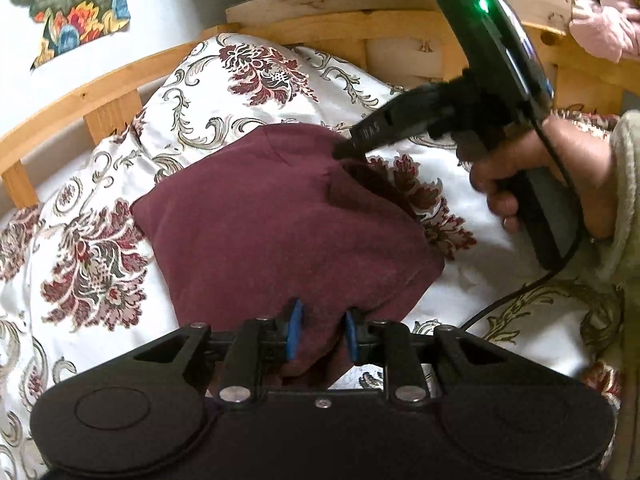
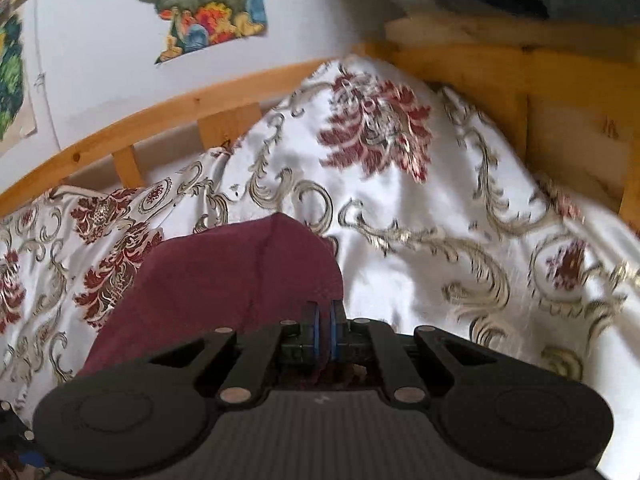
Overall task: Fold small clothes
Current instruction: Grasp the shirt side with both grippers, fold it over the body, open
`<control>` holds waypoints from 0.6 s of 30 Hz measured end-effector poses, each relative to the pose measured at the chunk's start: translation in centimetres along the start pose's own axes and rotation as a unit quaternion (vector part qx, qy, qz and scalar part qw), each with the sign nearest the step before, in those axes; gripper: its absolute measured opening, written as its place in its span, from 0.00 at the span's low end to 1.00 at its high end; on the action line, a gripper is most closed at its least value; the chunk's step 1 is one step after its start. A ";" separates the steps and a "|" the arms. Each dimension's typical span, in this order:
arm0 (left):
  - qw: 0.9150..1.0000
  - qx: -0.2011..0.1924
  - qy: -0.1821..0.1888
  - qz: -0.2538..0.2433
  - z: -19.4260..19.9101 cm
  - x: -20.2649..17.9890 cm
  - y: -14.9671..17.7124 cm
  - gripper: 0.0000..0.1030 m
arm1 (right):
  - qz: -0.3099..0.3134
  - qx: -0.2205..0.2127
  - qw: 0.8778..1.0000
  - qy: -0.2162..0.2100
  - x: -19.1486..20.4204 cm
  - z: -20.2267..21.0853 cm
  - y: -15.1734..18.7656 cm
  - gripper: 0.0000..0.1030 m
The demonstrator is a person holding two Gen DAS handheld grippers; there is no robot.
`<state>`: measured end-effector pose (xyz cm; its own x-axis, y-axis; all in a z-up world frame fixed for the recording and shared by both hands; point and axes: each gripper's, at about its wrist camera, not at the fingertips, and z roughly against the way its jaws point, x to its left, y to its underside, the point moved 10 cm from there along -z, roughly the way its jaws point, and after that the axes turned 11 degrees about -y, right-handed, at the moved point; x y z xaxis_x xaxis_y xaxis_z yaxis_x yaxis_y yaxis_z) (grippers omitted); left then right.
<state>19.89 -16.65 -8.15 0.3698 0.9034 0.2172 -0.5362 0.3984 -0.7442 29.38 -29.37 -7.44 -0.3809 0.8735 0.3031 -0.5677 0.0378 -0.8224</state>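
Two grippers have the maroon garment [image 1: 280, 216] between them, and I read this as the middle of a fold. From the left wrist view, the garment lies across the centre of the frame on the floral bedspread [image 1: 100, 248], its near end bunched between my left gripper's [image 1: 320, 336] blue pads [image 1: 295, 330]; the pads stand a little apart only because thick cloth fills the gap, so I take it as a clamp that anchors this end. At centre right, my right gripper [image 1: 343, 150] sits closed on the far edge, with the hand [image 1: 536, 176] on its handle at the right edge; I judge it is lifting that edge to carry it over. From the right wrist view, the garment fills the lower left, the right gripper's pads [image 2: 317, 336] are nearly together at bottom centre, and a thin layer of maroon cloth shows pinched just behind them. A wooden bed frame [image 2: 160, 124] curves across the upper left.
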 end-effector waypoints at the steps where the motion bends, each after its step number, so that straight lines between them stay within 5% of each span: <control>1: 1.000 0.001 0.004 0.008 0.0 0.2 -0.1 0.25 | -0.009 0.000 1.000 -0.005 -0.2 0.0 0.0 0.07; 6: 0.998 0.007 0.024 0.064 0.7 1.6 -0.6 0.31 | -0.035 -0.005 0.999 -0.019 -0.6 0.1 0.1 0.08; 8: 0.994 0.005 0.028 0.101 1.3 2.3 -0.9 0.43 | -0.027 -0.004 1.000 -0.014 -0.6 0.2 0.1 0.08; 9: 0.992 -0.002 0.031 0.125 1.7 2.8 -1.1 0.68 | -0.020 -0.004 1.000 -0.009 -0.5 0.1 0.0 0.08; 11: 0.986 -0.026 0.017 0.164 2.4 4.0 -1.4 0.95 | -0.009 -0.007 1.000 0.004 -0.5 0.2 -0.1 0.08; 14: 0.978 -0.046 0.001 0.201 2.9 5.8 -1.9 0.95 | -0.005 -0.010 1.000 0.008 -0.5 0.4 -0.2 0.07; 18: 0.971 -0.011 -0.029 0.238 1.0 8.0 -1.3 0.95 | -0.006 -0.008 1.000 0.008 -0.4 0.4 -0.1 0.08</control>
<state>22.79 -9.83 -4.78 0.0397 0.9920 -0.1203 -0.6195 -0.0700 -0.7819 29.32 -29.89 -7.29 -0.3626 0.8803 0.3058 -0.5598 0.0566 -0.8267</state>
